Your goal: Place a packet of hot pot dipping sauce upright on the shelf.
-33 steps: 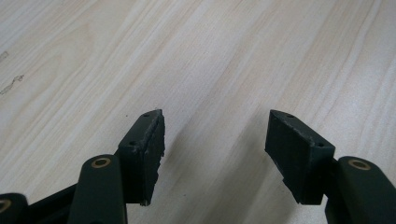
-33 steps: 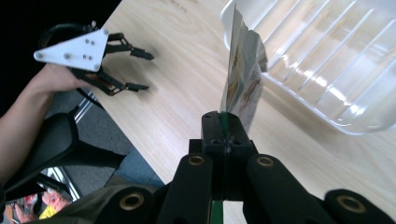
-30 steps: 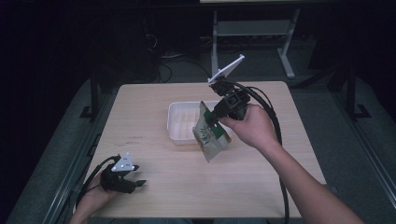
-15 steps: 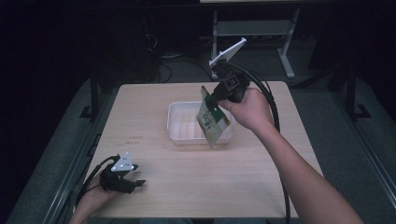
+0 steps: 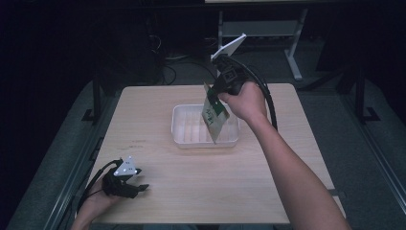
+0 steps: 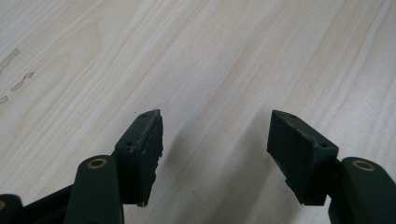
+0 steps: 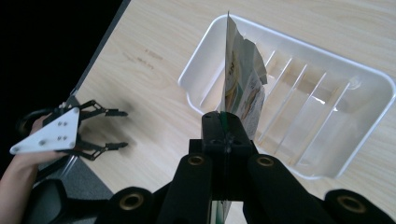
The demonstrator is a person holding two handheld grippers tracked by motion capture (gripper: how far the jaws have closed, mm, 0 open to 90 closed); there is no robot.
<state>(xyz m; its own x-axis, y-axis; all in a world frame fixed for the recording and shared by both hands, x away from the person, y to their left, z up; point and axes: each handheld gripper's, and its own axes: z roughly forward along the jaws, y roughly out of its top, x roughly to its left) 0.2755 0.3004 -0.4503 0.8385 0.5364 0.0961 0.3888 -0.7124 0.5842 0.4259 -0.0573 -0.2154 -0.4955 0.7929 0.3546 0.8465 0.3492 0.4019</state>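
1. Right gripper [image 5: 216,94] has its jaws clenched on the top edge of a packet [image 5: 214,119]: flat paper-like pouch, tan with green and white print.
2. Packet hangs in the air over the white tray [image 5: 181,137], above the tray's right half in the high view; I can't tell if its lowest corner touches the tray.
3. Long axis: mostly up-down, tilted. Gripped end up and toward the far side of the table, free end pointing down and toward the person.
4. In the right gripper view the packet [image 7: 240,93] is seen nearly edge-on, running straight away from the clamped jaws over the tray [image 7: 369,77]. Upper part looks creased.
5. Tray: shallow, rectangular, thin ribs across its floor, nothing lying in it. It sits on the table a little beyond centre.
6. Left gripper [image 5: 139,181] lies low at the near left corner of the table, held by the left hand [image 5: 95,203], well apart from tray and packet.
7. Its jaws are released, nothing between them; left gripper view has bare wood between the two black pads [image 6: 142,154]. They have just been opening a little more.
8. From the right gripper view, the left gripper [image 7: 119,129] sits spread near the table edge.
9. Table [image 5: 297,124]: light wood grain, squarish top, a few faint marks left of the tray.
10. Room: dark, grey floor around the table, cables and a pale metal frame [image 5: 292,45] behind it.
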